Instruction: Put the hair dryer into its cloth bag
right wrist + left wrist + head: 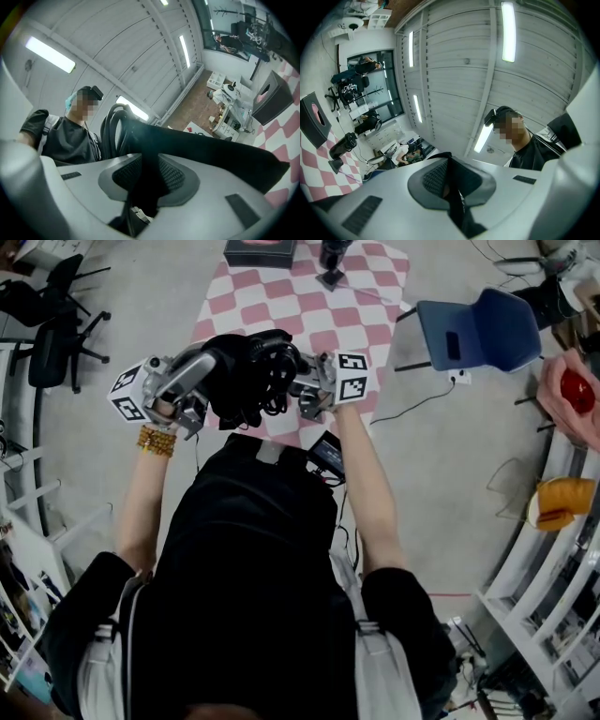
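Left hand-held gripper [212, 374] is clenched on a thin fold of the black cloth bag [234, 395], its pads pressed flat together on the fabric in the left gripper view. The right hand-held gripper [300, 392] is grasping the opposite edge of the same bag, with a thicker wad of black cloth wedged between its pads in the right gripper view. The bag hangs between the two, held up in front of the person's chest and covering the near edge of the table [323, 310], which is spread with a pink-and-white chequered cloth. A coiled black power cord [277, 362] of the hair dryer shows at the bag's top; the dryer's body cannot be told apart from the dark fabric.

Well behind the bag, at the table's far end, sit a dark rectangular box with a pink opening [260, 251] and a small black device on a stand [333, 262]. A blue plastic chair [478, 329] stands to the right of the table, black office chairs [56, 324] to the left. A string of amber beads [157, 440] circles the left wrist. At the right edge another person's hand holds a red object [574, 392]
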{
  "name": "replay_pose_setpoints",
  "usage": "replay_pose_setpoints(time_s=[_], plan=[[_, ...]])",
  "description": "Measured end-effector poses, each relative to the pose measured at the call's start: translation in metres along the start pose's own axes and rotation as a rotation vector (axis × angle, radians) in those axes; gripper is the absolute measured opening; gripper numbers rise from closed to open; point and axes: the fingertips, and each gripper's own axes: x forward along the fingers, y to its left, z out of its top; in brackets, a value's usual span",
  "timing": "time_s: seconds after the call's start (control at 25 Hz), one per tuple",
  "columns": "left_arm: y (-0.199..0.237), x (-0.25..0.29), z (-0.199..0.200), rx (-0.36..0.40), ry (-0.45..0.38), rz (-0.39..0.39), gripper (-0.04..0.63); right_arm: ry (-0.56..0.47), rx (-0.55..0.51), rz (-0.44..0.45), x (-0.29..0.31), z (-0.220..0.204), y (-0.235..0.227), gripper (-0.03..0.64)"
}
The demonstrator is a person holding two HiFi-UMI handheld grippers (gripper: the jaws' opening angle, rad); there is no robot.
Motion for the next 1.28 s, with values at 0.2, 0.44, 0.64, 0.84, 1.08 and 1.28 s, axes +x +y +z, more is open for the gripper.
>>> replay_pose_setpoints(time_s=[0.2, 0.44, 0.64, 0.84, 1.08, 1.28], plan=[[0.005, -0.002, -0.004, -0.010, -0.006, 0.001, 0.025, -0.092, 0.009, 0.022, -0.017, 0.008, 0.007, 0.095], [0.030, -0.008, -0.006, -0.022, -0.010, 0.054, 0.025, -0.063, 0.003, 0.012, -0.019, 0.000, 0.005, 0.107], [0.042, -0.012, -0.007, -0.021, -0.016, 0.102, 0.025, -0.053, -0.013, -0.030, -0.015, -0.002, 0.001, 0.132], [0.052, -0.014, -0.009, -0.004, -0.016, 0.160, 0.025, -0.016, -0.036, -0.133, -0.008, -0.004, -0.012, 0.156], [0.062, -0.013, -0.020, 0.059, 0.056, 0.238, 0.025, 0.038, -0.072, -0.353, -0.002, -0.006, -0.040, 0.156], [0.079, -0.026, -0.029, 0.083, 0.102, 0.319, 0.025, 0.136, -0.068, -0.501, -0.003, -0.019, -0.061, 0.068]])
